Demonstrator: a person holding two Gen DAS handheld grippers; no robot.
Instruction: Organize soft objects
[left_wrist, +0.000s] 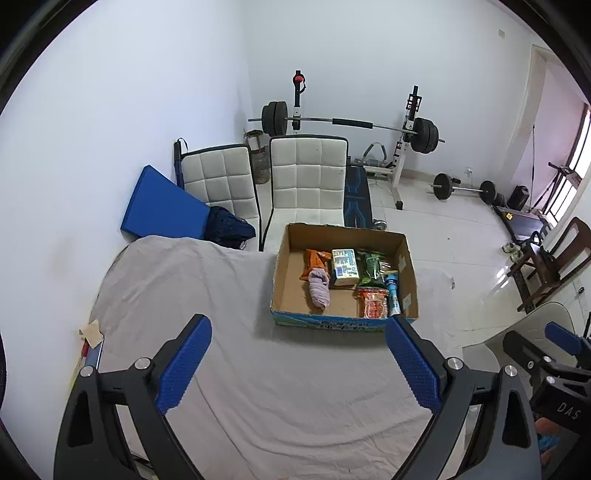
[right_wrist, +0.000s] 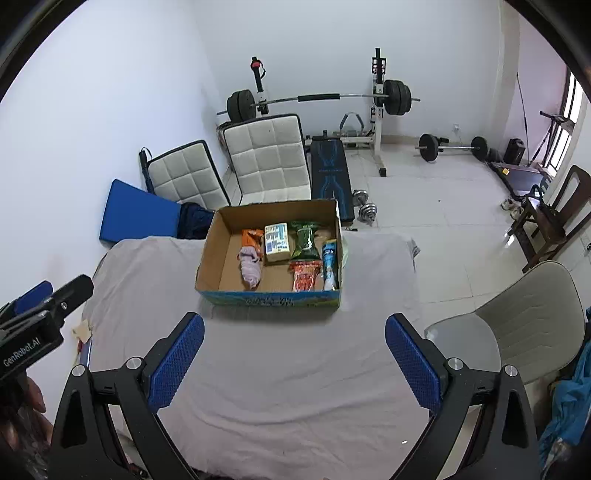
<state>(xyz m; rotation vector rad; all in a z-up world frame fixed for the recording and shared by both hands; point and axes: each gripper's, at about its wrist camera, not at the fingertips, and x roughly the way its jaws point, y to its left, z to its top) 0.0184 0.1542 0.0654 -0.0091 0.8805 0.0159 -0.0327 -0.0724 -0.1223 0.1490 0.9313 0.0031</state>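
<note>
A shallow cardboard box (left_wrist: 284, 269) (right_wrist: 212, 251) sits on a table under a pale grey cloth (left_wrist: 221, 332) (right_wrist: 277, 369). Inside lie a lilac cloth (left_wrist: 319, 288) (right_wrist: 251, 267), an orange packet (left_wrist: 314, 260) (right_wrist: 251, 238), a tissue pack (left_wrist: 344, 266) (right_wrist: 277, 242), a green bag (left_wrist: 373, 271) (right_wrist: 306, 242), a red snack pack (left_wrist: 373, 302) (right_wrist: 306, 277) and a blue tube (left_wrist: 393, 291) (right_wrist: 330, 266). My left gripper (left_wrist: 299, 358) is open and empty, short of the box. My right gripper (right_wrist: 295, 354) is open and empty, also short of it.
Two white padded chairs (left_wrist: 306, 177) (right_wrist: 269, 158) and a blue mat (left_wrist: 162, 203) stand behind the table. A barbell rack (left_wrist: 351, 123) and weights fill the far floor. A beige chair (right_wrist: 524, 314) stands at the right. A paper scrap (left_wrist: 92, 332) lies at the table's left edge.
</note>
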